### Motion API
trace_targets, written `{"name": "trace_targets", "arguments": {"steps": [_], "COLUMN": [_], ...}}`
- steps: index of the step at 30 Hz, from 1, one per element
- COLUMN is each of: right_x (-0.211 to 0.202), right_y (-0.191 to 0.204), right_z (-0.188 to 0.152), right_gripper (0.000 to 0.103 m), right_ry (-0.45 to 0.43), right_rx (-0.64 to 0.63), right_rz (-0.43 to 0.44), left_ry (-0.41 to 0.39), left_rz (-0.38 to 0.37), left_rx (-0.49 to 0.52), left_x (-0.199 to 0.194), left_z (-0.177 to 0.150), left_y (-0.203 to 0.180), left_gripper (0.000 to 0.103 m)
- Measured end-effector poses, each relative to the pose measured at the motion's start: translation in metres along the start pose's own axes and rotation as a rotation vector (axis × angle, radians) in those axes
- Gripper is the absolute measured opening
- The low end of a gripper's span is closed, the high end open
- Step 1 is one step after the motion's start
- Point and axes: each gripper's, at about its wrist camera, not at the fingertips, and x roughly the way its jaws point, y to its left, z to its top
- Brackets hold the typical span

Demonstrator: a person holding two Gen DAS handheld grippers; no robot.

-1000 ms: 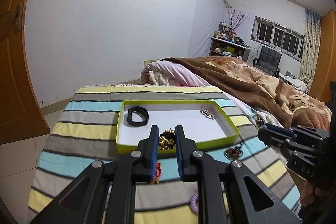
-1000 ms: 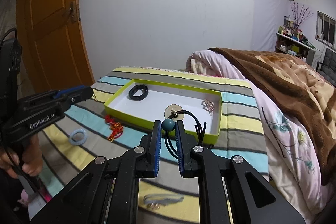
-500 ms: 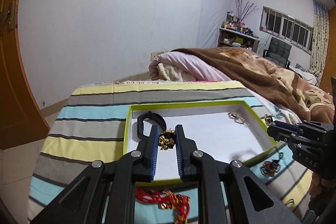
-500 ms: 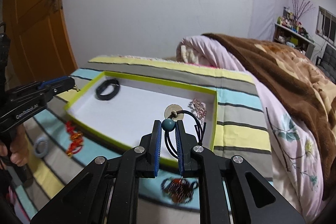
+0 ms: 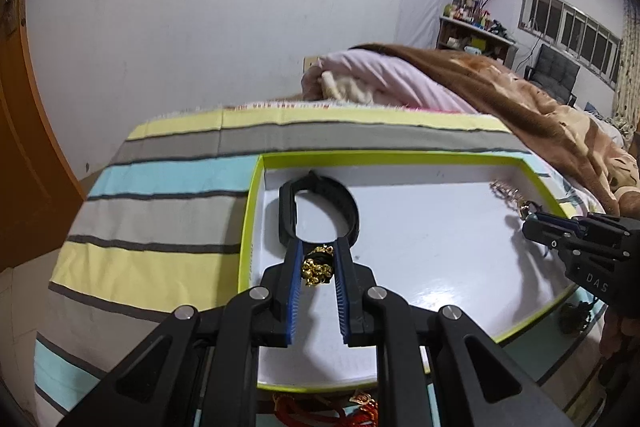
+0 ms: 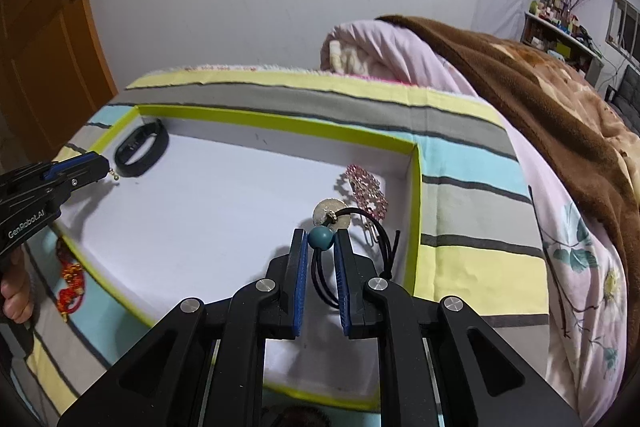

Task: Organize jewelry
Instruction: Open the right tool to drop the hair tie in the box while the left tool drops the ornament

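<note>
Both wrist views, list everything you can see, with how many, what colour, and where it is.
Tray: one, lime green rim, white floor, on the striped cloth.
Striped cloth: one, yellow, grey and blue, covering the surface under the tray.
Black band: one, in the tray's far left corner.
Pink beaded piece: one, in the tray near its right wall.
Red and gold charm: one, on the cloth left of the tray.
Gold bead cluster: one, between the left tool's pads.
Teal bead on black cord with a silver disc: one, between the right tool's pads.
Brown blanket: one, on the bed at right.
Left tool: black with blue pads, over the tray.
Right tool: the same, over the tray.
</note>
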Motion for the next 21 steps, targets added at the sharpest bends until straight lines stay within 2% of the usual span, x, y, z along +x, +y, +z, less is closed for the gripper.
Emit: {"name": "trace_targets", "arguments": {"steps": [9,13,17,21], "right_x": [0.009,0.008,0.001,-0.012], "right_y": [0.002,0.001,0.0,0.004], "right_z": [0.004,0.004,0.001,-0.002], "right_gripper": [0.014,0.015,0.02,0.021], "right_ry": [0.03,0.039,0.022,-0.007], "right_rx": [-0.013,-0.007,0.001,0.001], "right_rz": [-0.012,-0.011,-0.008,0.003], "left_ry": [0.058,0.055,0.034,0.009], "left_rz": [0.012,-0.005,-0.016,-0.018], "left_rx": [0.008,-0.005,-0.01,-0.007], "left_x": [0.013,0.013,0.005,-0.007], "left_z": [0.0,0.001,0.002,0.003], "left_y": [0.001,0.005,0.006,0.007], "left_gripper": [0.017,0.018,0.026,0.028]}}
